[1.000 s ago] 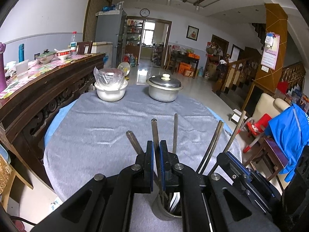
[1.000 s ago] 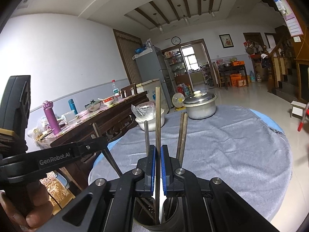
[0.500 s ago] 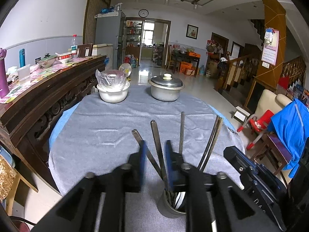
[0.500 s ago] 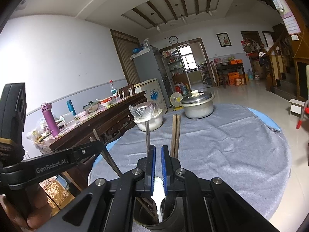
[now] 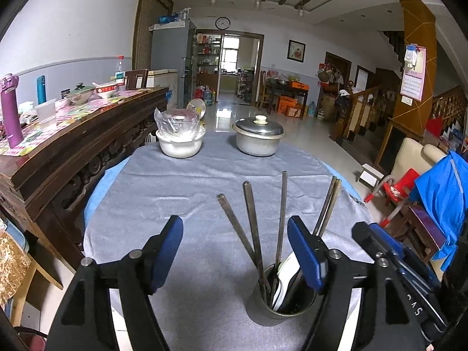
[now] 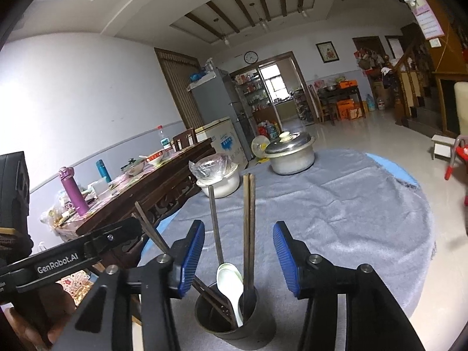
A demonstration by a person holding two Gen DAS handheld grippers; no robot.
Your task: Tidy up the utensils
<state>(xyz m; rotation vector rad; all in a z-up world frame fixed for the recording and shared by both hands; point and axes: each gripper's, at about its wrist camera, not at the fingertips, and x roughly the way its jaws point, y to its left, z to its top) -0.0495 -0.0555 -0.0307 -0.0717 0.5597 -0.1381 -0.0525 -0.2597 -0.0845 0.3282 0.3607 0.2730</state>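
Standing upright on the grey cloth (image 5: 181, 193), the dark cup (image 6: 237, 318) holds the utensils, all with their long axes rising out of its mouth. In the right wrist view a pair of chopsticks (image 6: 249, 219) stands nearly vertical, side by side, tips down in the cup; a single stick (image 6: 215, 222) beside them leans slightly away from the pair; another (image 6: 152, 231) slants hard toward the sideboard (image 6: 146, 190). A white spoon (image 6: 231, 289) sits bowl-up against the cup's rim, handle down inside. In the left wrist view the sticks fan out from the cup (image 5: 280, 304), all pointing up and toward the far pots. The right gripper (image 6: 238, 259) has just been opening; its blue pads stand apart on either side of the cup, touching nothing, with the sticks rising between them. The left gripper (image 5: 235, 251) has also just been opening and stands wide, holding nothing, the cup just inside its right-hand pad. Beyond the cup, well apart, sit a lidded metal pot (image 5: 259, 140) and a white pot (image 5: 180, 143) with plastic over it.
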